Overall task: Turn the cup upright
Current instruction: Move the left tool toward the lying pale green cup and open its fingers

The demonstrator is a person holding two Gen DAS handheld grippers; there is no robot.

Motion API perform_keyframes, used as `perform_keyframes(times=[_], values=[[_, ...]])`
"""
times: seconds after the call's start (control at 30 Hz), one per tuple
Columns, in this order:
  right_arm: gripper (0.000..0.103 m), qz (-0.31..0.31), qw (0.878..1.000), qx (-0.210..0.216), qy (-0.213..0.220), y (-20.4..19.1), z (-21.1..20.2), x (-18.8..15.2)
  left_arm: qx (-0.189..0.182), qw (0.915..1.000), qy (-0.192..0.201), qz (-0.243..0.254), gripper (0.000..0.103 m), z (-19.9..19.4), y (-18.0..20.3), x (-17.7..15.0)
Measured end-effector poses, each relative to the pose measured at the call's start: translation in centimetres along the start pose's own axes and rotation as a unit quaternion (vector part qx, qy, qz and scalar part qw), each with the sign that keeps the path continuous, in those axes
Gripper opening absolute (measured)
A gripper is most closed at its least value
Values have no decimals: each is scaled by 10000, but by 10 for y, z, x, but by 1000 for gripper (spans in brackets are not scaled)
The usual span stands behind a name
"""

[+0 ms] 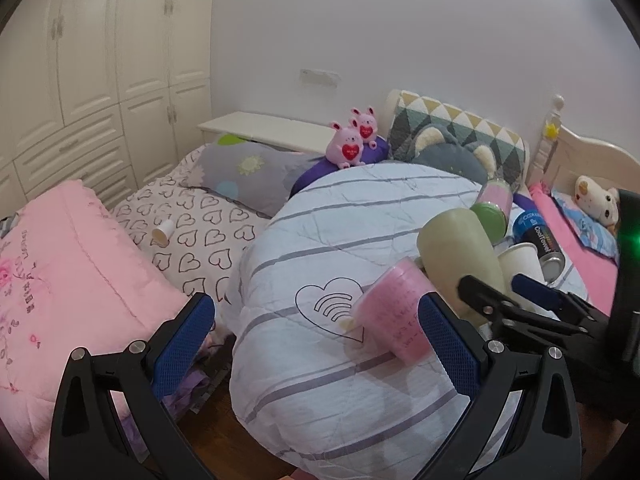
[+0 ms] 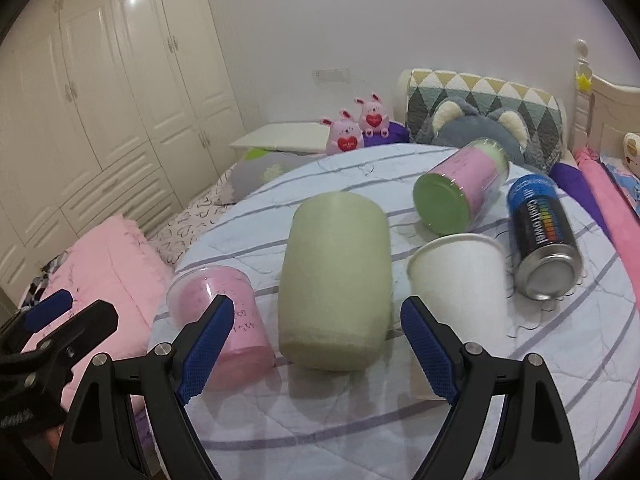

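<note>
A pale green cup [image 2: 336,280] stands upside down on the striped quilt [image 2: 360,420], right in front of my open right gripper [image 2: 316,344]. It also shows in the left wrist view [image 1: 460,252]. A clear cup with pink filling [image 2: 220,316] stands to its left and a white paper cup [image 2: 460,280] stands inverted to its right. My left gripper [image 1: 316,344] is open and empty; the pink cup [image 1: 396,312] is just left of its right finger [image 1: 448,344]. The right gripper [image 1: 516,292] shows at the right of the left wrist view.
A jar with a green lid [image 2: 460,188] and a blue-black can [image 2: 540,232] lie on their sides behind the cups. A pink folded blanket [image 1: 72,280], pillows, plush toys [image 1: 352,140] and a headboard [image 2: 600,108] surround the quilt. A small paper cup [image 1: 162,232] lies on the heart sheet.
</note>
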State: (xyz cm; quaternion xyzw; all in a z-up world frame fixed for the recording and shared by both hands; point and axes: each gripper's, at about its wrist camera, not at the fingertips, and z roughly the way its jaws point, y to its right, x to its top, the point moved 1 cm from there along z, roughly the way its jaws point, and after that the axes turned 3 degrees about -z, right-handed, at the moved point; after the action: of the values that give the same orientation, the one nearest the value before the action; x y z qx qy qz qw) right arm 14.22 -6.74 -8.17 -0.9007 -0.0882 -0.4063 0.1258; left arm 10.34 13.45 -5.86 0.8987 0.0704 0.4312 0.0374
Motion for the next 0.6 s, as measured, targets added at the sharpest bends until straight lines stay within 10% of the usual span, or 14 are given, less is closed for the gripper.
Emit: perform_keyframes(times=[0.6], values=[[79, -85, 9964, -690, -483, -6, 34, 7, -174, 9993, -268, 196, 103, 12, 2, -8]])
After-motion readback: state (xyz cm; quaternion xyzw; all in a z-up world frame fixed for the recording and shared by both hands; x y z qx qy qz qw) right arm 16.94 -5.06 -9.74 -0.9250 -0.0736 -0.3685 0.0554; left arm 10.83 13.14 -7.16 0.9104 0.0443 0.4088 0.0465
